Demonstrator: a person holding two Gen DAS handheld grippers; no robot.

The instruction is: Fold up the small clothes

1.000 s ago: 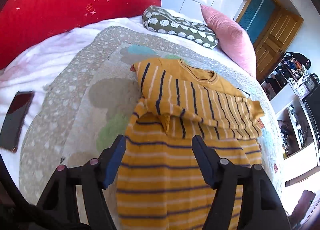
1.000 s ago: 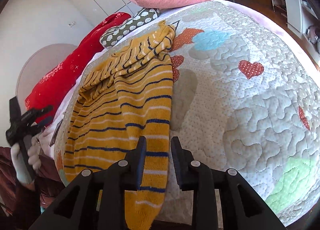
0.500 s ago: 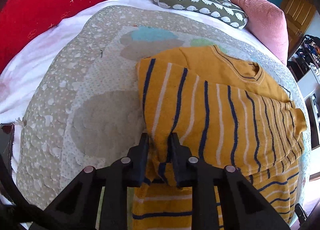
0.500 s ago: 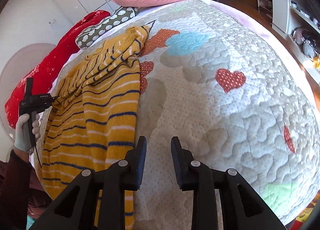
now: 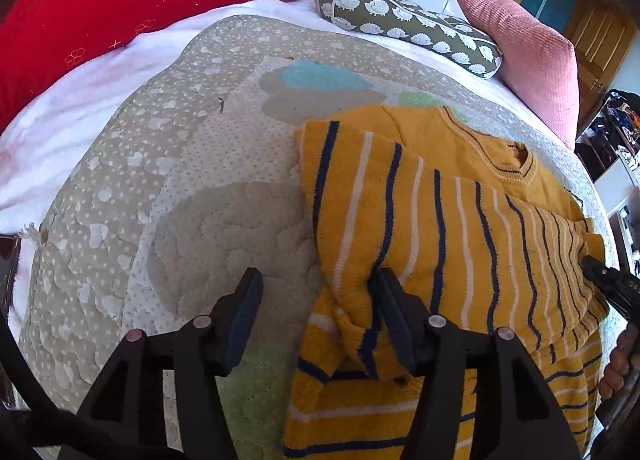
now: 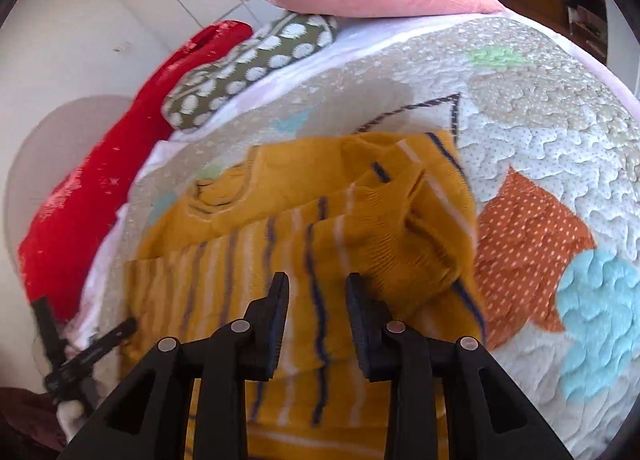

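A mustard-yellow sweater with navy and white stripes [image 5: 440, 227] lies on a quilted bed cover [image 5: 192, 163], both sleeves folded across its chest. My left gripper [image 5: 316, 292] is open, empty, at the sweater's left edge; its right finger [image 5: 390, 312] touches the folded sleeve's cuff. In the right wrist view the sweater [image 6: 320, 211] lies ahead; my right gripper [image 6: 318, 300] is open and empty just above the striped sleeve. The right gripper's tip also shows in the left wrist view [image 5: 600, 272].
A red cushion [image 5: 120, 7], a green patterned bolster [image 5: 408, 23] and a pink pillow [image 5: 524, 43] lie along the far side of the bed. A dark phone [image 5: 6, 264] sits at the left edge. A wooden door and shelves stand to the right.
My left gripper let go of the sleeve cuff and opened, leaving the sleeve folded over the chest. My right gripper moved up from the sweater's hem to over the folded sleeves.
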